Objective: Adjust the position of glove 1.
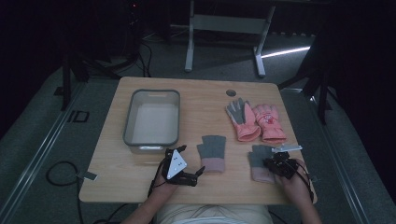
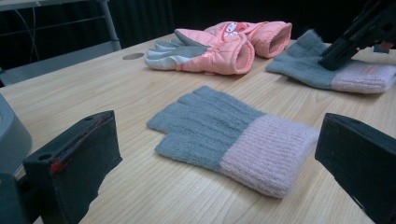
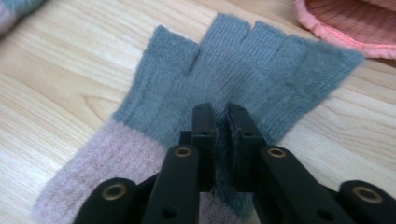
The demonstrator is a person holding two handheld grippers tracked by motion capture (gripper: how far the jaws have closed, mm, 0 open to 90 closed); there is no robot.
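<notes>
On the wooden table (image 1: 140, 182), two grey knit gloves with pink cuffs lie flat near the front edge. The right gripper (image 3: 220, 112) has its jaws nearly closed, pinching a fold of the right-hand grey glove (image 3: 261, 70) between them, at the palm just above the pink cuff; the glove's finger stubs spread away beyond the jaw tips. In the high view this glove (image 1: 258, 158) lies toward the front right corner, with the right gripper (image 1: 275, 162) on top of it. The left gripper (image 1: 191, 161) holds its jaws wide apart and grips nothing; the other grey glove (image 2: 224, 135) lies on the table between and just beyond them, untouched. A pair of pink padded gloves (image 1: 256, 122) sits nearer the right edge, and a grey bin (image 1: 128, 121) stands toward the left edge.
</notes>
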